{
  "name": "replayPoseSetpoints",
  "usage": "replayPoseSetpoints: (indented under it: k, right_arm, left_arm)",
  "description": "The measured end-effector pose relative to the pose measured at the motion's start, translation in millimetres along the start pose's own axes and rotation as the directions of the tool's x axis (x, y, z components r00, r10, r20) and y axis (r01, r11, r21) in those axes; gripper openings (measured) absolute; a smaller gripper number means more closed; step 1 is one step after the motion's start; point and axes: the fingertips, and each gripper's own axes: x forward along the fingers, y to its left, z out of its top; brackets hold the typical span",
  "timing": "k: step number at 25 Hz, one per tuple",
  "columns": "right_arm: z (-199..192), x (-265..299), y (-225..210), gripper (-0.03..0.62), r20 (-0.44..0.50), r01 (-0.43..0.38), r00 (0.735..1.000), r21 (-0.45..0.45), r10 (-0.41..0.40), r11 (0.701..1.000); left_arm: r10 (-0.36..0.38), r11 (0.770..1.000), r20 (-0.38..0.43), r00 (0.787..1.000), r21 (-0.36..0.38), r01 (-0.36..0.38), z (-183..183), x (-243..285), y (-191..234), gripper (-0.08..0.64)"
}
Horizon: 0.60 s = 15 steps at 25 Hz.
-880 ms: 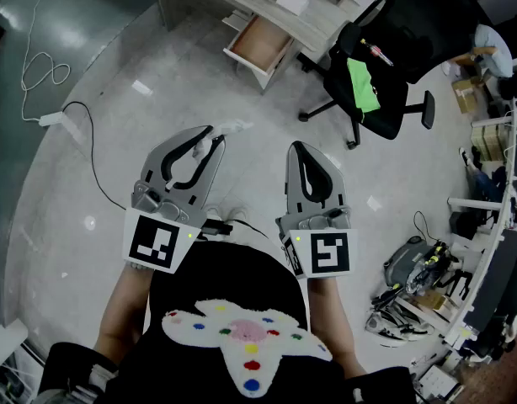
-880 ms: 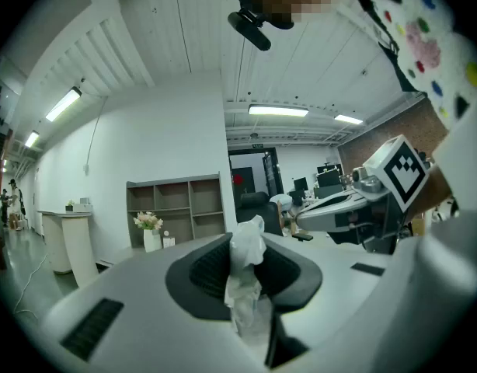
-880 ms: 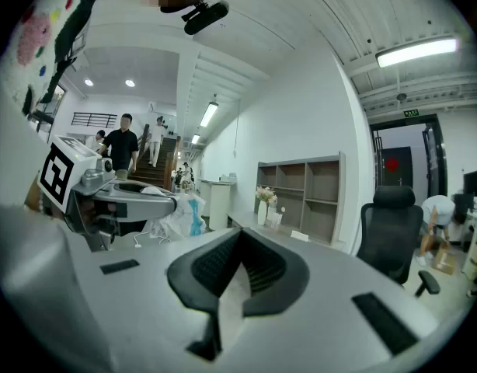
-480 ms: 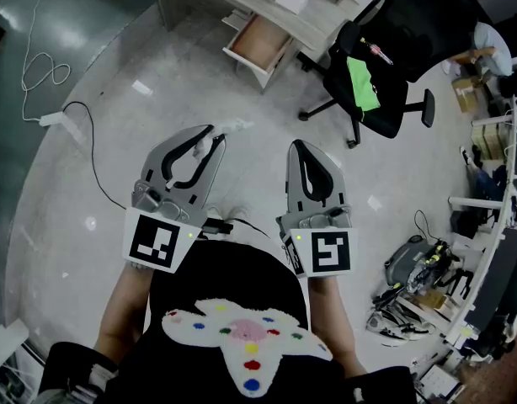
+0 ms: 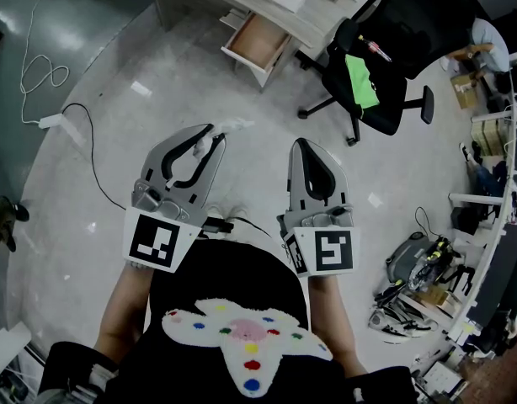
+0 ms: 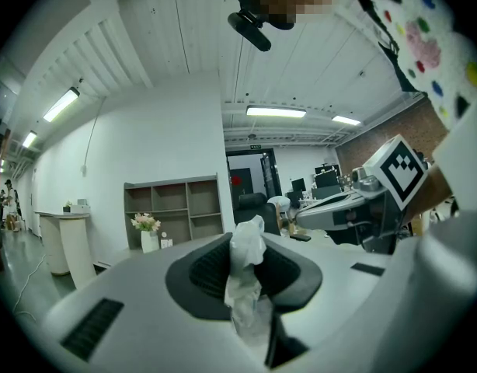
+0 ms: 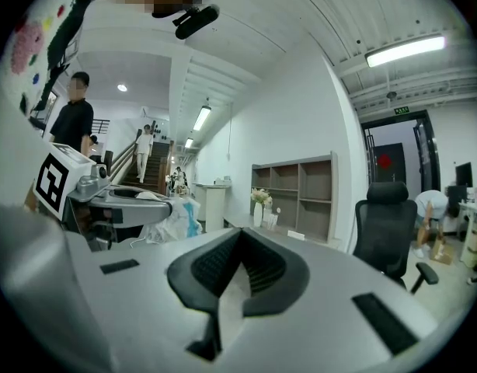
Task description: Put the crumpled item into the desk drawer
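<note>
- Your left gripper (image 5: 210, 141) is clamped on the crumpled item (image 6: 243, 282), a white wad of paper or thin plastic that pokes out past the jaw tips, so the pickup looks done
- Your right gripper (image 5: 302, 150) has its jaws closed together with nothing between them
- The desk drawer (image 5: 260, 40) stands pulled open and looks empty, well ahead of both grippers
- The carry and the drop are left: you need to walk to the desk (image 5: 250, 2), bring the wad over the drawer and let go
- The floor (image 5: 115, 175) is pale and glossy, with a dark cable (image 5: 91, 146) trailing at your left
- A black office chair (image 5: 372, 66) with something green on its seat stands near the drawer's right side
- The room is an open office with white walls, strip lights and an open shelf unit (image 6: 172, 208)
</note>
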Motion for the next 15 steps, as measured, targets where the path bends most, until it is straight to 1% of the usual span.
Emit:
replayPoseSetpoints:
  k: [15]
  right_arm:
    - [5,4,13,0.004,0.002,0.02,1.0,-0.008,-0.02,1.0]
  left_arm:
    - [-0.025,1.0,0.019,1.0,0.004,0.025,2,-6,12,0.077]
